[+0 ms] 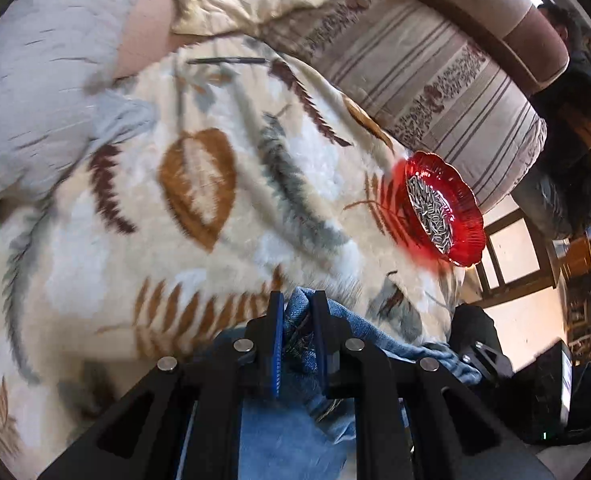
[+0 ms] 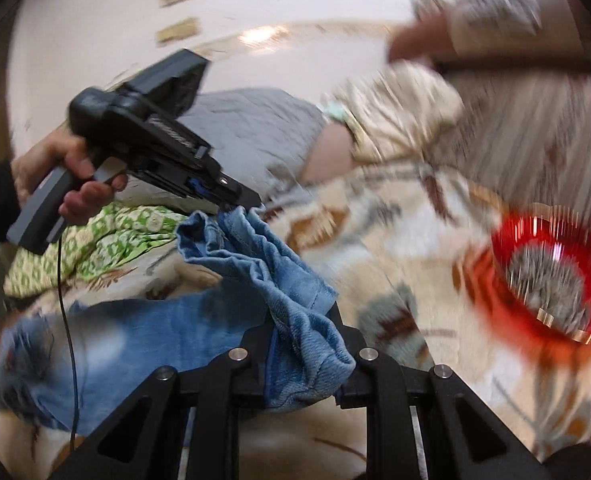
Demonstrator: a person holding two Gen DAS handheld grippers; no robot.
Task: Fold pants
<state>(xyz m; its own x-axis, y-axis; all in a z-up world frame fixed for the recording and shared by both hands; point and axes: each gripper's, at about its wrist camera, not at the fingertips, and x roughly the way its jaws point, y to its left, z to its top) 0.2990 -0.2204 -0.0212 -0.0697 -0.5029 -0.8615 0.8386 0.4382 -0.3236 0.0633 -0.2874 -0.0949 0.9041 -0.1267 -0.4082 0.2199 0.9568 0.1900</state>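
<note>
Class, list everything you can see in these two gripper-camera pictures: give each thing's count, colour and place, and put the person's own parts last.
jeans: one pair, blue denim, hanging between both grippers above the blanket.
blanket: one, cream with brown and grey leaves, spread under everything.
glass dish: one, red, holding seeds, on the blanket's edge.
green-patterned cloth: one, green and white, behind the jeans.
pen: one, dark, on the blanket's far part.
left gripper: black, shut on denim.
right gripper: black, shut on denim.
hand: one, holding the left gripper's handle.

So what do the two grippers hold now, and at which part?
Both hold the blue jeans: the left gripper and the right gripper each pinch a bunched edge of the denim.
</note>
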